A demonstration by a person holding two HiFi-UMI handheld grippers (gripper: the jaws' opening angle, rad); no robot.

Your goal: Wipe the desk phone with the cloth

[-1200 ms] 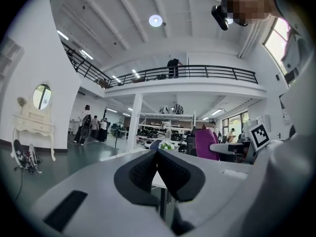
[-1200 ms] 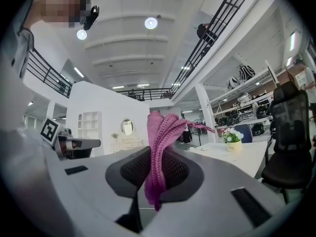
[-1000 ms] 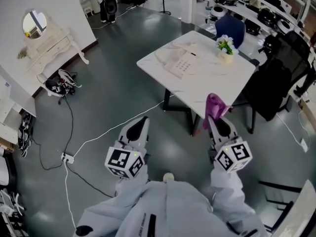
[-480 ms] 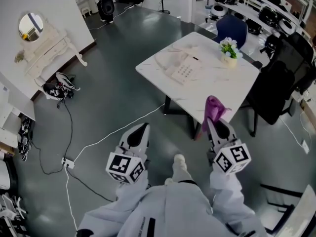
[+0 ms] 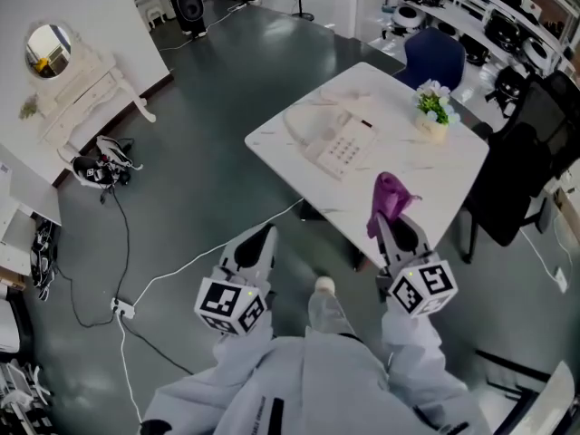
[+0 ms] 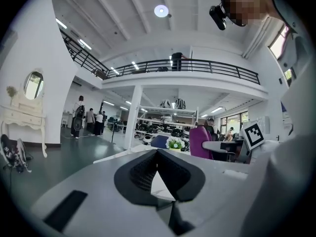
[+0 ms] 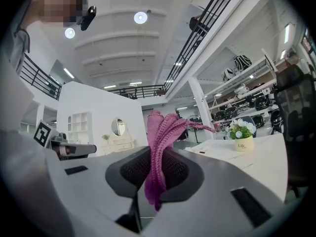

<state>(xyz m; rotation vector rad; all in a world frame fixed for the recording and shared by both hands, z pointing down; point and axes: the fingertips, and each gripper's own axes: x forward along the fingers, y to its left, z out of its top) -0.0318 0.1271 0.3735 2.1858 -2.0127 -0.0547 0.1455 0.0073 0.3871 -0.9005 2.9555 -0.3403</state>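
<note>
Head view: wiping is judged not yet begun. The left hand-held gripper (image 5: pixel 257 241) is held low before the body, its jaws closed together with nothing between them, short of the tabletop (image 5: pixel 435 179). The desk phone (image 5: pixel 340 143) lies untouched towards the tabletop's left corner. The right hand-held gripper (image 5: pixel 396 227) is held alongside, clamped on the purple cloth (image 5: pixel 386 198), which stands up from its jaws. The approach and all the wiping are judged left to do.

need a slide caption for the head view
White table with desk phone ahead; right gripper shut on a purple cloth, left gripper empty.
</note>
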